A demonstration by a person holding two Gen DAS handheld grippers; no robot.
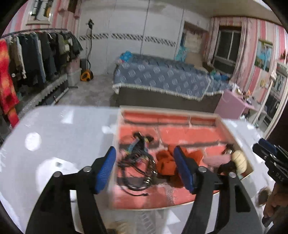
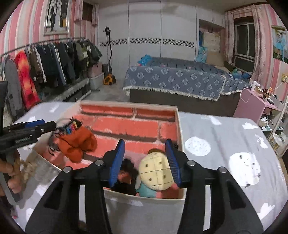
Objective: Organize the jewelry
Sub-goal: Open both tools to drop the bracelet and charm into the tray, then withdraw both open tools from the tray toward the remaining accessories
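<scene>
A: Blue-padded left gripper (image 1: 144,170) stands released over the black corded necklace (image 1: 138,167) in the box's (image 2: 180,126) left compartment, strands running away from it.

B: Right gripper (image 2: 145,162), also released, brackets the cream turtle charm (image 2: 155,172); nearer that corner.

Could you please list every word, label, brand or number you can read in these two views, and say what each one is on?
"DAS": white letters on the black body of the right gripper, seen from the left wrist view.
Raised lettering on the body of the left gripper, right wrist view: too blurred to read.
Framed picture and posters on the walls: no legible text.
</scene>
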